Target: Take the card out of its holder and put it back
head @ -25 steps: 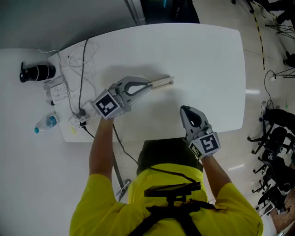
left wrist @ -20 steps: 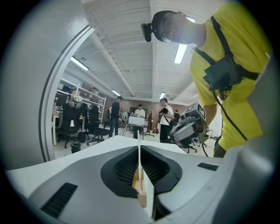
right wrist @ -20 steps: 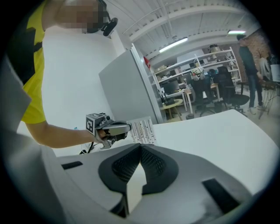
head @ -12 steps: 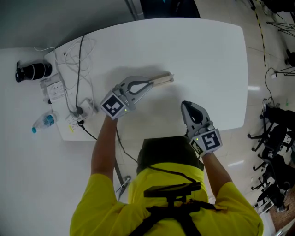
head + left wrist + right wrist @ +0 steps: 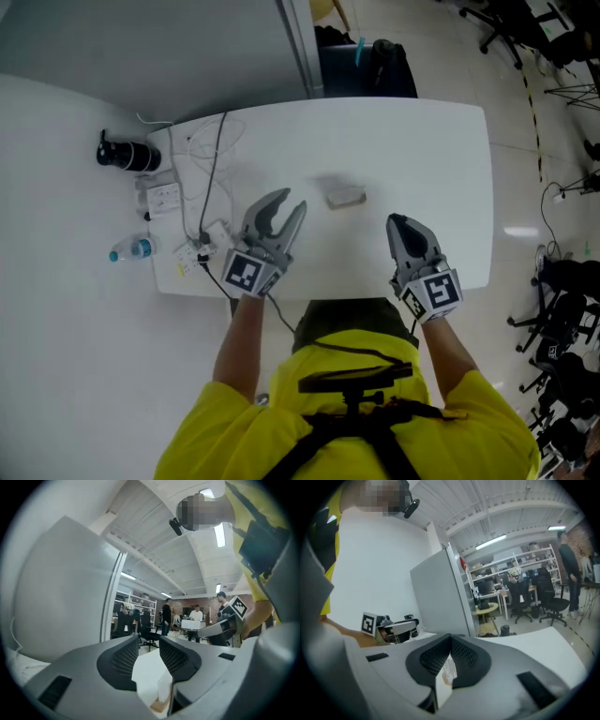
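My right gripper [image 5: 449,660] is clamped on the card [image 5: 444,679]. Its own view shows the pads closed on a thin white sheet with print on one face, running from the tips back between the jaws. The head view shows none of it. My left gripper [image 5: 289,204] has just been opening, and its jaws stand wide with nothing between the pads. The holder [image 5: 345,196] only shows through the gap; it sits alone on the table [image 5: 422,150], ahead of the left tips and apart from the right ones.

I judge the card light, thin and springy. It should bow if I push it on edge out of line with the slot, and its smooth faces may slide in the pads. So I want the pads flat on both faces, with one edge left free to go in.

The holder looks small and light, likely to skate or tip on the smooth top. I would pinch it low across its sides, clear of the slot. The left gripper view shows a pale upright face on its tan base, but I cannot tell whether that is part of the holder or another card
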Motion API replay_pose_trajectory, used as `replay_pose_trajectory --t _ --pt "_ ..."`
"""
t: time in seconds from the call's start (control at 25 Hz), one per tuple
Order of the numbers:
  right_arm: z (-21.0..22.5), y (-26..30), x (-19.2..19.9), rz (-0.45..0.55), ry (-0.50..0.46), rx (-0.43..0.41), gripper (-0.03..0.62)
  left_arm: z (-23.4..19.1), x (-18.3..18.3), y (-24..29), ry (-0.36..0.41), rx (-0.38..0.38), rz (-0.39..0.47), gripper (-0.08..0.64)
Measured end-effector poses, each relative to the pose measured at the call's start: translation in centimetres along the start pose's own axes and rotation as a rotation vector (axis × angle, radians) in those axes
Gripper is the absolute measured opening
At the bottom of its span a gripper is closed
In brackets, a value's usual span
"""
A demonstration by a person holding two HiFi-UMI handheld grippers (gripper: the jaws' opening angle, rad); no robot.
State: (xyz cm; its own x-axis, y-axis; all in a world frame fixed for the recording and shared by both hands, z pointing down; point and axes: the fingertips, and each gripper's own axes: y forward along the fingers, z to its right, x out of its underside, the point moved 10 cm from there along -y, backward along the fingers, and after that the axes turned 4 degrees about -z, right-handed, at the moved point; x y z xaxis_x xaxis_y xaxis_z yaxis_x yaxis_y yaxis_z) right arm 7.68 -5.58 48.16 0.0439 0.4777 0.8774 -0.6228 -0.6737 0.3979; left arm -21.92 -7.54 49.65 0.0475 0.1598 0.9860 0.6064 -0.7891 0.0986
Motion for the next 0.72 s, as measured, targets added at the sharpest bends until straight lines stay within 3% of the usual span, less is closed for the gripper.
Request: replay_pose_trajectory --t 0.04,0.12,0.24,0.36,0.72 --pt "-0.2 -0.2 -1.6 0.031 -0.020 0.000 0.006 0.5 -1.8 -0.7 0.011 -0.065 0.012 0.132" --pt "-0.6 -0.9 -4.6 0.089 -0.051 -0.003 0.006 2.0 -4.8 -2.1 0.021 -0.192 0.000 0.049" --pt "-1.6 -2.5 -8.0 0.159 -0.083 -0.008 0.006 4.3 -8.7 -3.8 0.003 -0.300 0.021 0.014" --pt "-2.6 -4.0 -10.4 0.214 -0.108 -0.023 0.005 5.9 -11.3 -4.6 -0.020 -0.309 0.075 0.014" --pt "-3.4 -6.8 -12.6 0.286 -0.140 -0.017 0.005 7.1 -13.3 -5.0 0.010 -0.312 0.050 0.014"
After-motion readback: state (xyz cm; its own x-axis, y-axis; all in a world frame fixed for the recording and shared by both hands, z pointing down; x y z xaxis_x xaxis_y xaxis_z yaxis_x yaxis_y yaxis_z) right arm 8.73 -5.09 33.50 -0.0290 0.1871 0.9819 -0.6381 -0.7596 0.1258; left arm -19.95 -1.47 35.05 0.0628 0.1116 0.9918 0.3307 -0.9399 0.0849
